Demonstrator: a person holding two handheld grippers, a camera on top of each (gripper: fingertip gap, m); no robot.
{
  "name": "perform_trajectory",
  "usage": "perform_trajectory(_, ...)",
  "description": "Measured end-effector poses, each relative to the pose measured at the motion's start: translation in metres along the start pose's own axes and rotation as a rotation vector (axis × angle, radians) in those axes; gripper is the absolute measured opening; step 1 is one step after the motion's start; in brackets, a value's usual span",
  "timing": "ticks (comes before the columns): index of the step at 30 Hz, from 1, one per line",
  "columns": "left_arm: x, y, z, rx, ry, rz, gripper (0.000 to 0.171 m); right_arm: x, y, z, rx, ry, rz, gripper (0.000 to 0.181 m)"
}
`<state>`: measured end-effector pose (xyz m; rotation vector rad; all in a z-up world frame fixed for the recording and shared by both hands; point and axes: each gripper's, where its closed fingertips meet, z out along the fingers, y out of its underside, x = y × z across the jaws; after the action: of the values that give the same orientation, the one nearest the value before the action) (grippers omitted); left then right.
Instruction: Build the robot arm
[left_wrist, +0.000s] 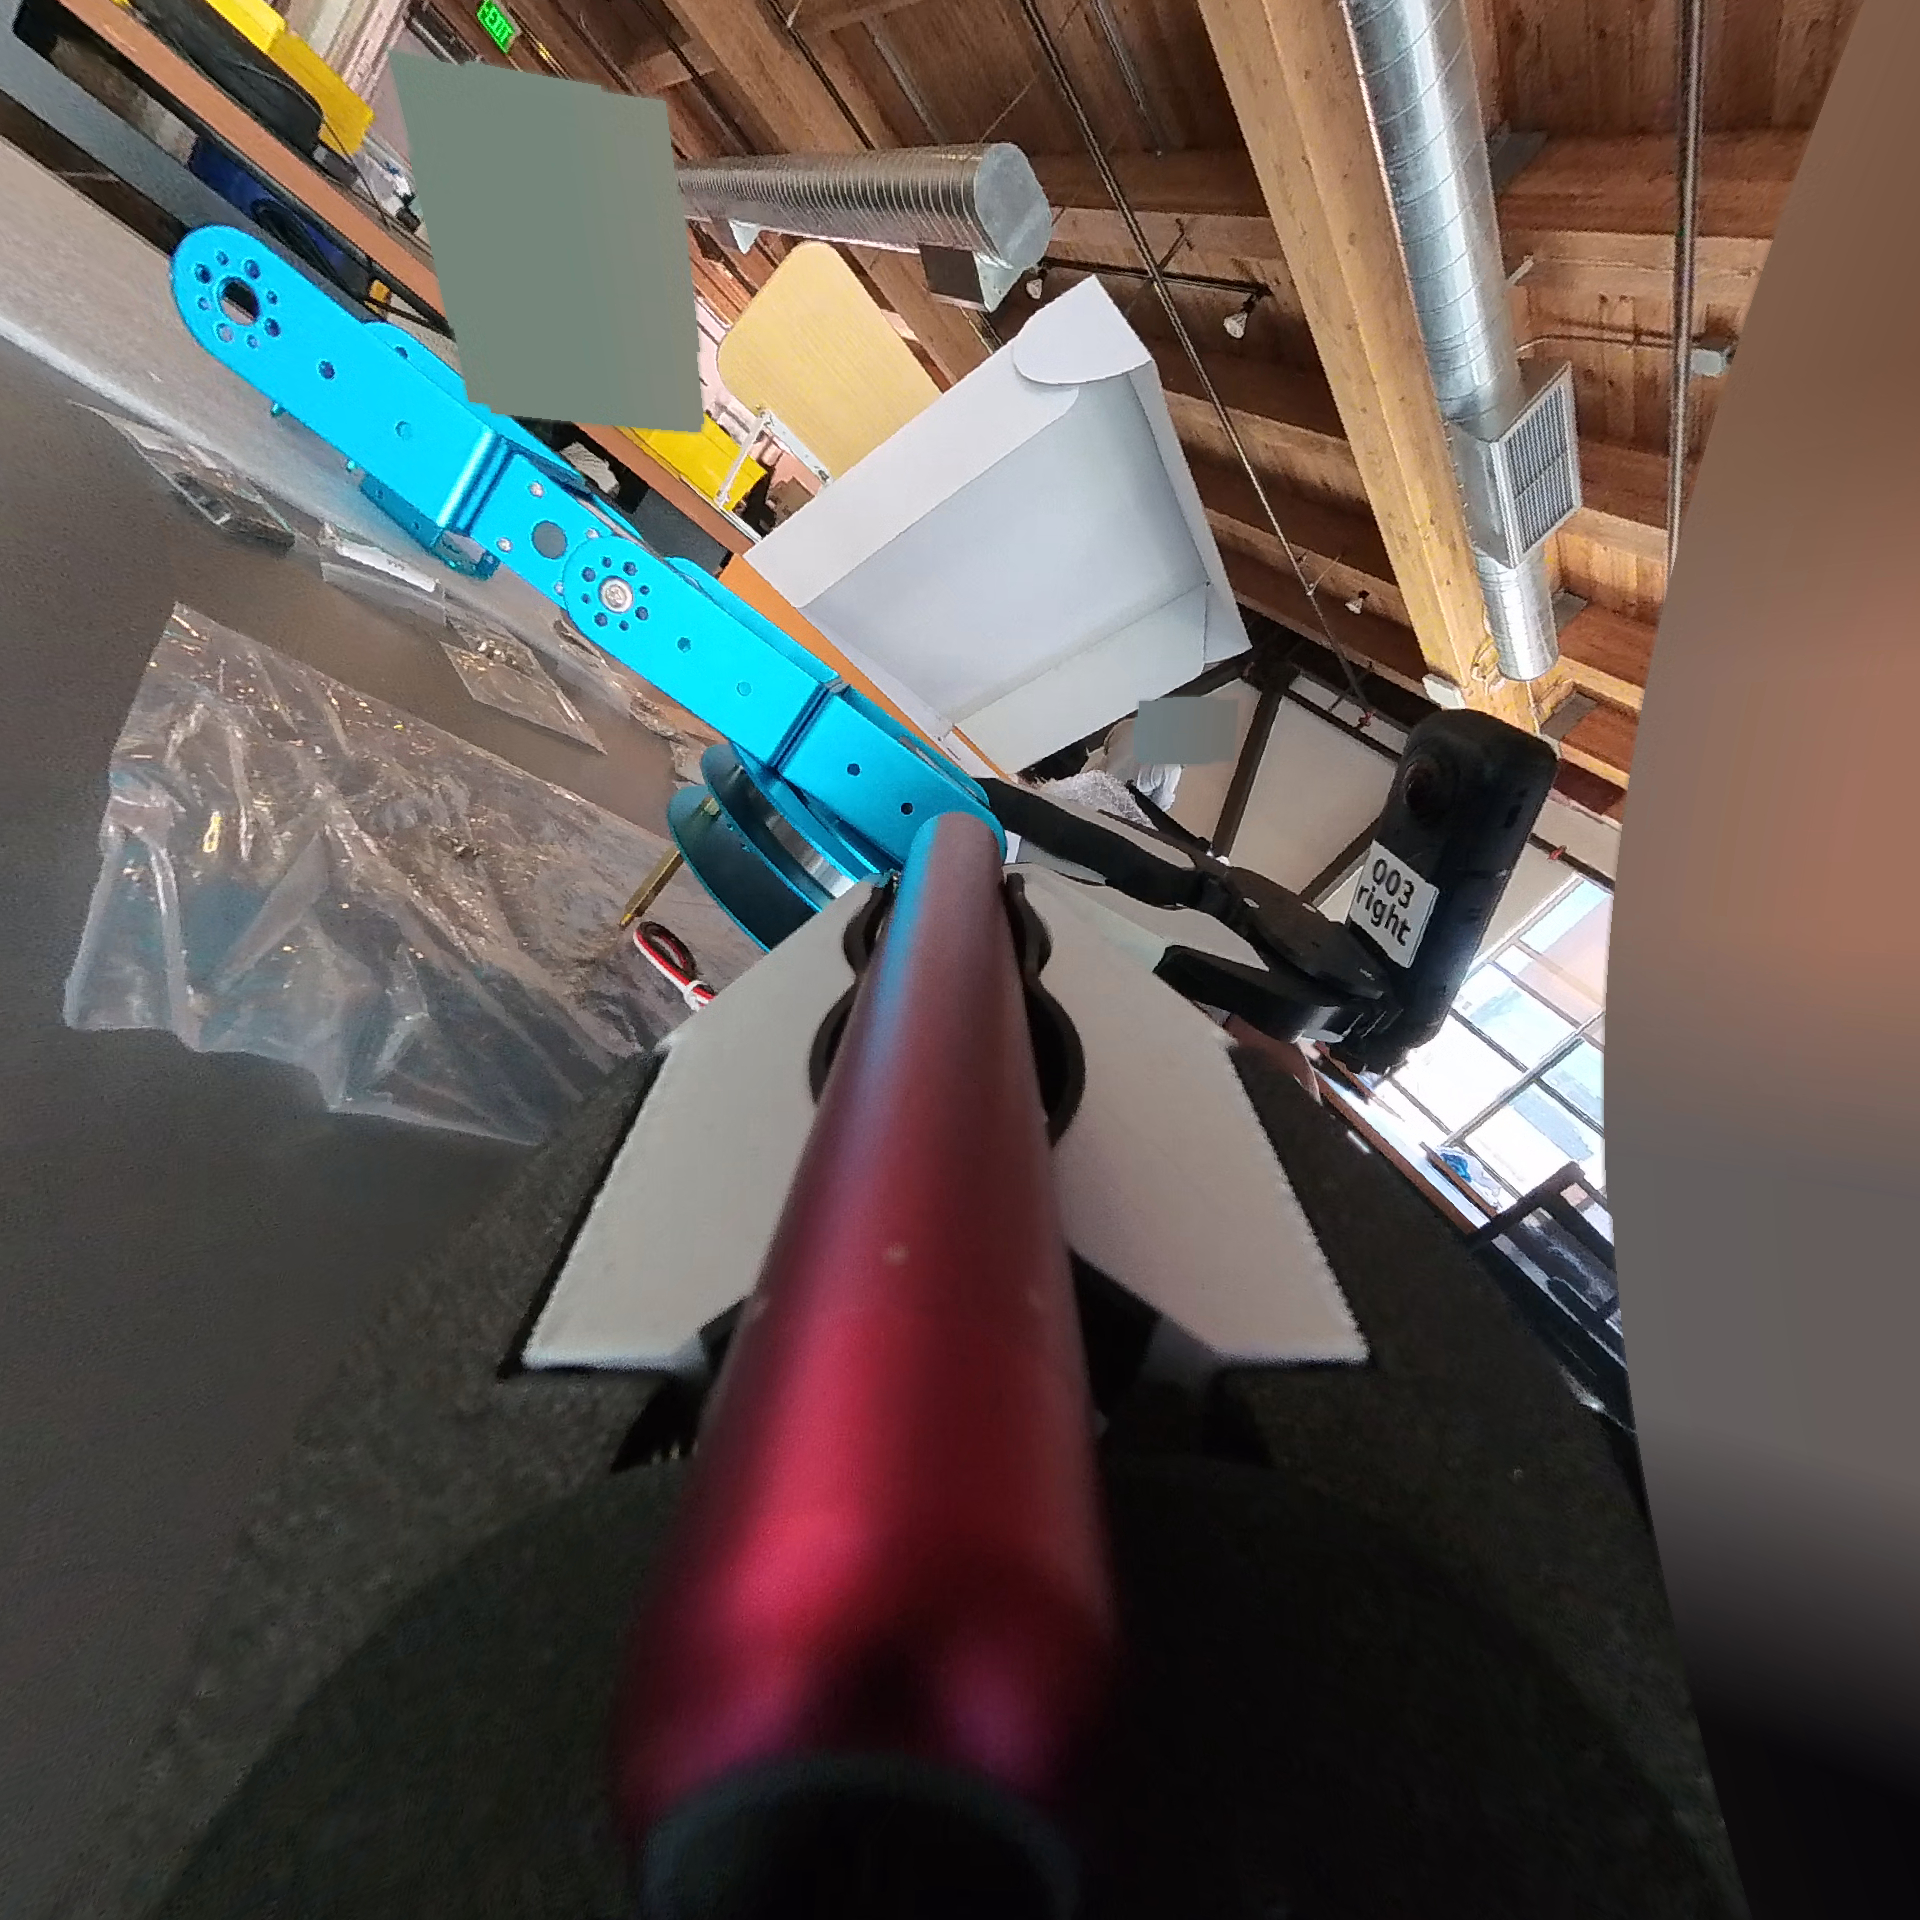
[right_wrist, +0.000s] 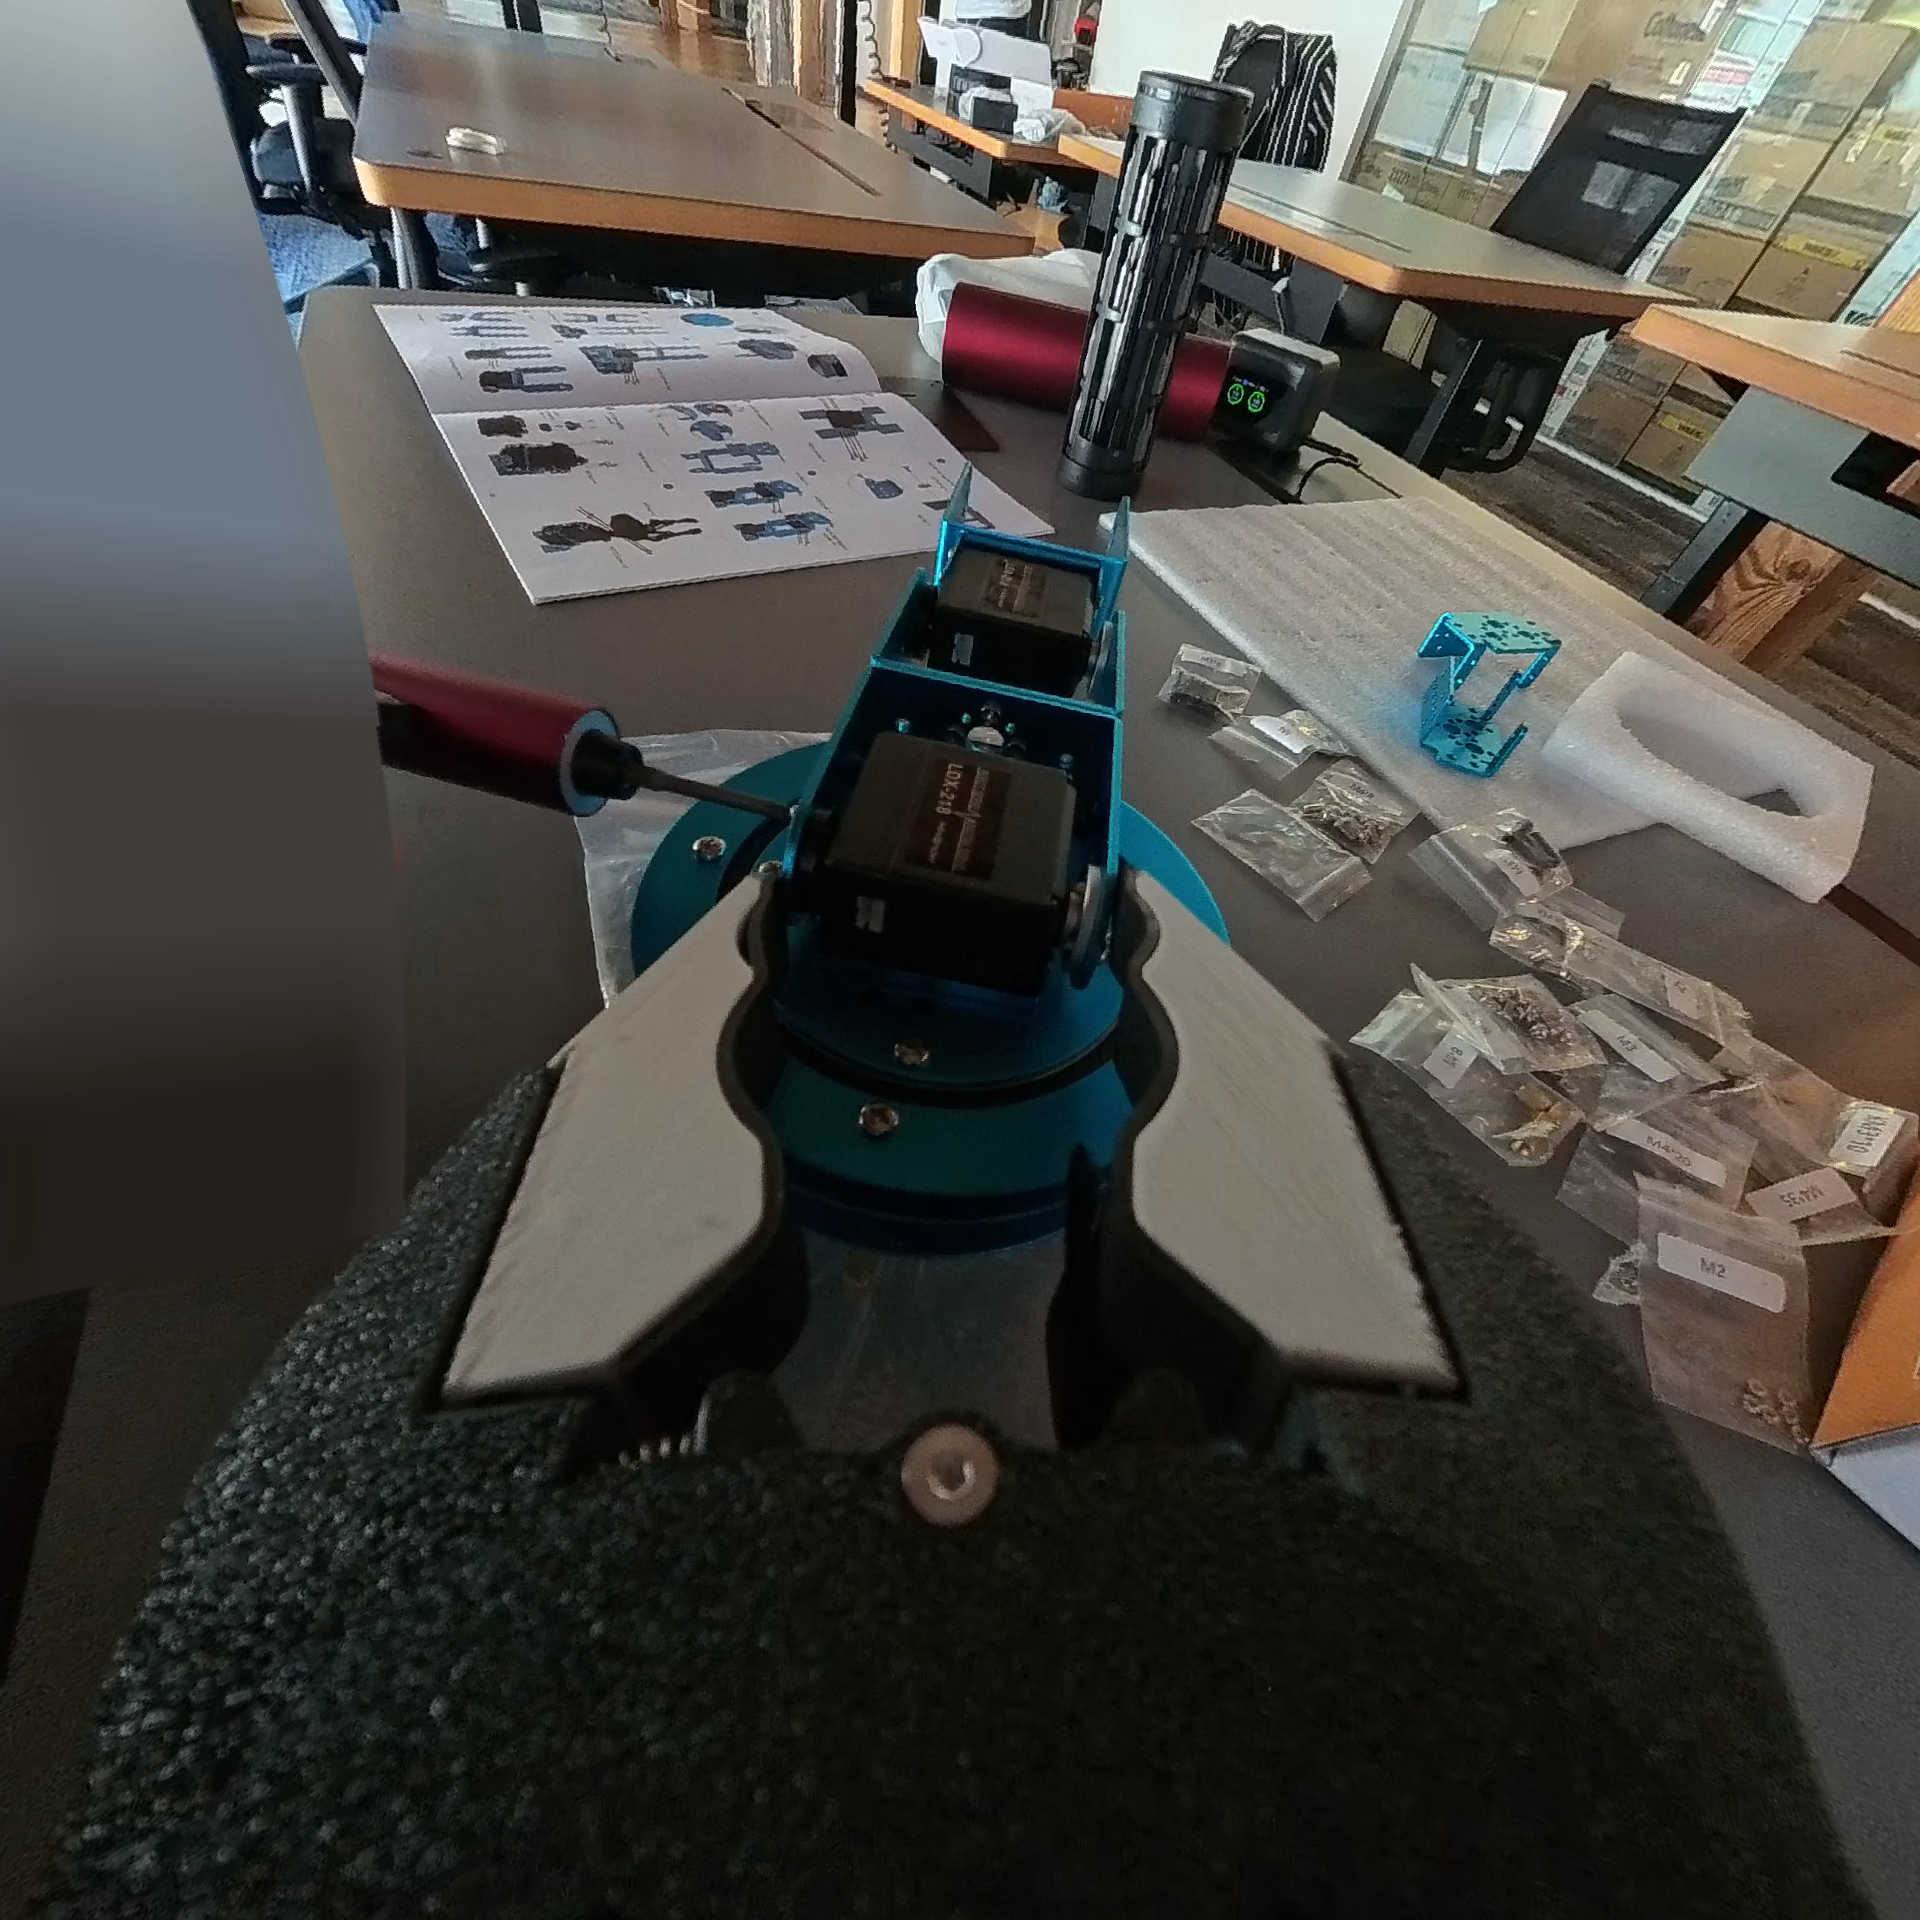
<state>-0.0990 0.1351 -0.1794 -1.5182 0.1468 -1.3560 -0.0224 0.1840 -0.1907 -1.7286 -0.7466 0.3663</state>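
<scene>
My left gripper (left_wrist: 940, 904) is clamped on the red screwdriver (right_wrist: 488, 710), tip at the blue servo arm's (right_wrist: 977, 790) side bracket, which my right gripper (right_wrist: 945, 914) grips; loose bracket (right_wrist: 1475, 696) and screw bags (right_wrist: 1558, 1049) suggest assembly is unfinished.

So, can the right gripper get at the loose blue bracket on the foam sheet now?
Probably not as it stands: the right gripper is shut on the blue arm and would have to let go first. The blue bracket itself lies open on the foam sheet.
</scene>
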Motion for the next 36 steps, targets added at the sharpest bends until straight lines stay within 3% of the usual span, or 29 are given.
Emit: perform_trajectory(36, 0.0035, -0.0015, 0.0009, -0.027, -0.034, 0.043, 0.021, -0.0012, 0.0004, -0.0002, -0.006, 0.0, -0.01, 0.062)
